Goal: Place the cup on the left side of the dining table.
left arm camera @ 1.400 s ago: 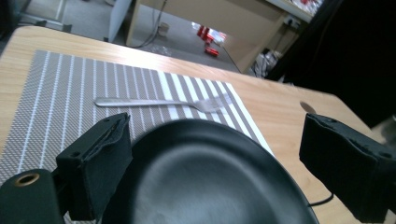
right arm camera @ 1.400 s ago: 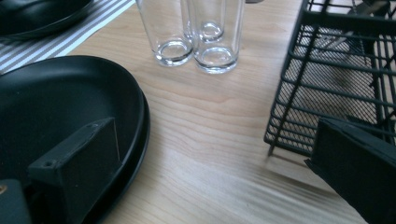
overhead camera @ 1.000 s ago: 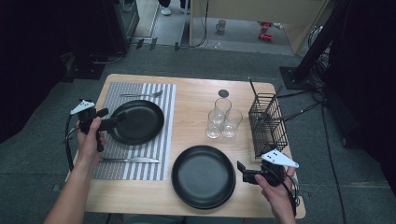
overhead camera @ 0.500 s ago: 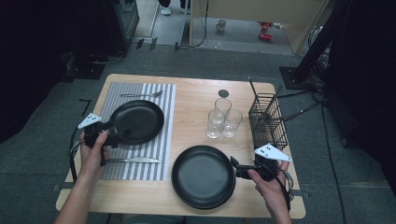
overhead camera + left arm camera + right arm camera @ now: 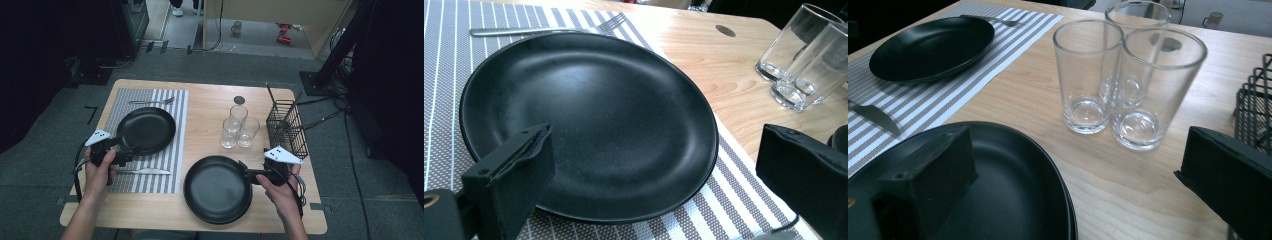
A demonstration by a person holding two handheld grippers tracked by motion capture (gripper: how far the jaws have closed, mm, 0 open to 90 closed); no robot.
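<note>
Tongs spread: left tongs (image 5: pixel 131 151) at placemat plate (image 5: pixel 146 130), right tongs (image 5: pixel 245 171) at near plate (image 5: pixel 217 189).

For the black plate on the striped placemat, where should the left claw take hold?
Grip the near rim of the black plate, coming in low from the person's side. The plate lies flat and shallow, and its raised edge already sits between the open jaws of the left claw.

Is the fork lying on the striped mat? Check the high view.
Yes, the fork lies along the far edge of the mat, beyond the plate.
</note>
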